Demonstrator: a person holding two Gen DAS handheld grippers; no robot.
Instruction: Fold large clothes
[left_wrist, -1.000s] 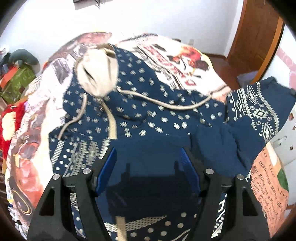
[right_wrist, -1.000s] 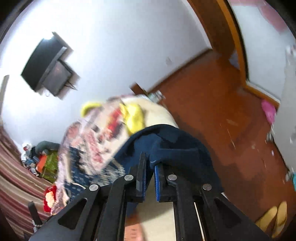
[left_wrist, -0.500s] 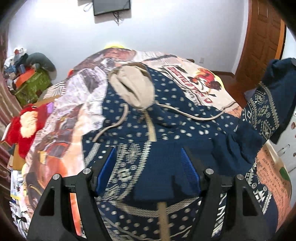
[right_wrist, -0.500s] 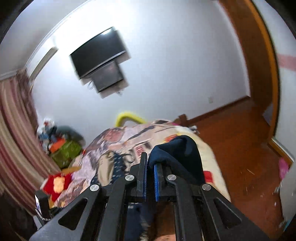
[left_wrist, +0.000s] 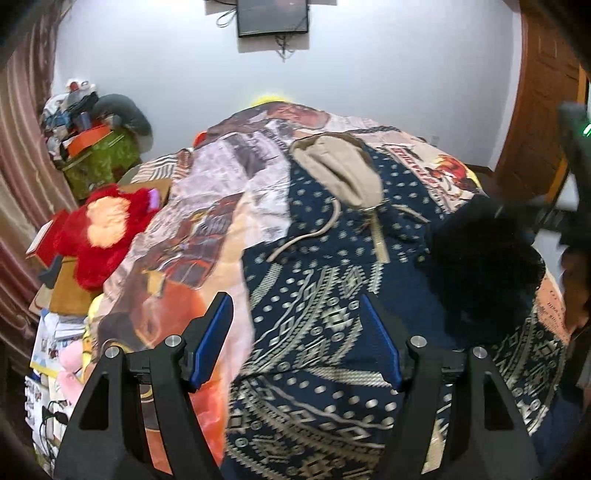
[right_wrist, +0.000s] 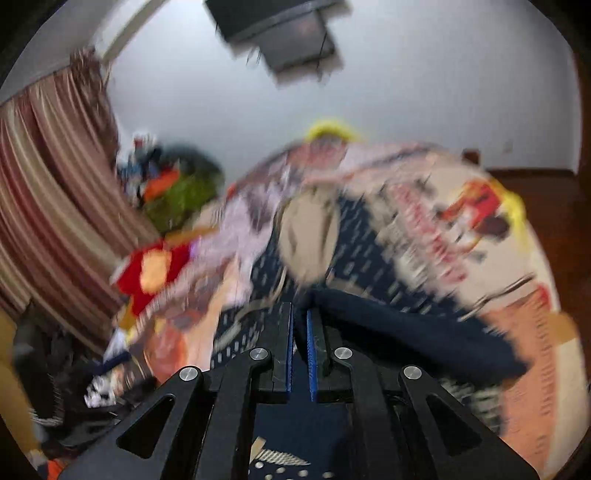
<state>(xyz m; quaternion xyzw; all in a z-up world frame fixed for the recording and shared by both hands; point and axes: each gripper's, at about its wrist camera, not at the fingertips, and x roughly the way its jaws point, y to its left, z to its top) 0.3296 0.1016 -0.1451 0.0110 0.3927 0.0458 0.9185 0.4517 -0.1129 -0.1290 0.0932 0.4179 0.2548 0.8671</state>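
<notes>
A navy hoodie (left_wrist: 332, 280) with beige patterns lies spread on the bed, its beige-lined hood (left_wrist: 340, 173) toward the far wall. My left gripper (left_wrist: 293, 301) hovers open over the hoodie's left edge, and no cloth sits between its blue pads. My right gripper (right_wrist: 299, 308) is shut on the hoodie's plain navy sleeve (right_wrist: 406, 332), which drapes away to the right across the body. In the left wrist view that sleeve (left_wrist: 480, 258) is a raised dark fold at the right. The right wrist view is blurred by motion.
A printed blanket (left_wrist: 207, 206) covers the bed. A red plush toy (left_wrist: 107, 236), a green box (left_wrist: 99, 162) piled with clutter and stacked papers stand to the left. A TV (left_wrist: 273, 16) hangs on the far wall, with a wooden door (left_wrist: 539, 110) to the right and a striped curtain (right_wrist: 48, 206) on the left.
My right gripper has swung from beside the bed in over the hoodie, carrying the sleeve across the body. My left gripper has drawn back and left, off the navy cloth.
</notes>
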